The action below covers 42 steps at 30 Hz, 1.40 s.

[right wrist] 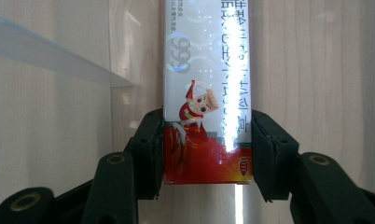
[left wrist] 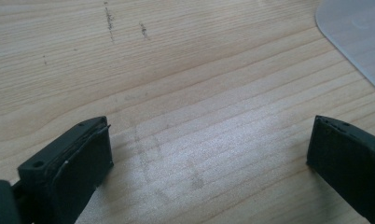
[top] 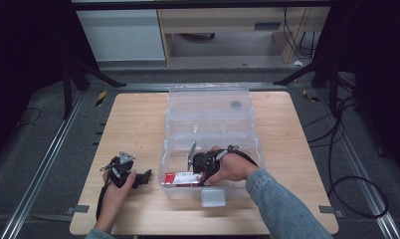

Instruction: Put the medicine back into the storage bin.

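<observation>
A red and white carton (top: pixel 177 179) (right wrist: pixel 206 70) with a cartoon figure on it lies low in the front compartment of a clear plastic box (top: pixel 208 104). My right gripper (top: pixel 189 174) (right wrist: pixel 206 135) reaches into that compartment and is shut on the carton's red end, one jaw on each long side. My left gripper (top: pixel 146 176) (left wrist: pixel 209 140) rests on the wooden table (top: pixel 133 124) just left of the box, its jaws wide apart with only bare wood between them.
The clear box has stepped tiers folded open toward the back and a white latch (top: pixel 212 197) at its front. A corner of its plastic (left wrist: pixel 358 32) shows near the left gripper. Bare wood lies to the left and right of the box.
</observation>
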Available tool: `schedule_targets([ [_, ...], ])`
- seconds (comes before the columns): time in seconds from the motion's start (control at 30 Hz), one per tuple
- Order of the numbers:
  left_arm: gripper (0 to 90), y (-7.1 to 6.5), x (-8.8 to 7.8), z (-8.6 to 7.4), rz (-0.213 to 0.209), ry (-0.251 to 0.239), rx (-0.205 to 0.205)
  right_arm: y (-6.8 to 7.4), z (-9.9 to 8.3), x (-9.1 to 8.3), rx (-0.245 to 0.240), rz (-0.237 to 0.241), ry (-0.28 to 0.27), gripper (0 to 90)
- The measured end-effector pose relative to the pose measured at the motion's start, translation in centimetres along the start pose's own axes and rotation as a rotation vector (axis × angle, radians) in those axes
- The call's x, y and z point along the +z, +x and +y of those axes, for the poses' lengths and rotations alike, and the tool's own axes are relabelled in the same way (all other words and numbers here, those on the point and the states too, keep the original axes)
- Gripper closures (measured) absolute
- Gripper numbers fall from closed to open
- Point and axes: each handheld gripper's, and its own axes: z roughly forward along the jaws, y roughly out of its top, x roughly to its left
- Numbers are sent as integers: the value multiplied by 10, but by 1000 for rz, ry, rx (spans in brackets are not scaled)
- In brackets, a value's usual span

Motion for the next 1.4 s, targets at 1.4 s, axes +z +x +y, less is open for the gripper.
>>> schedule_targets([
  [1.4,47,-4,-27,9,-88,-76,-5,13,-20,-85,164,-117,-328,664],
])
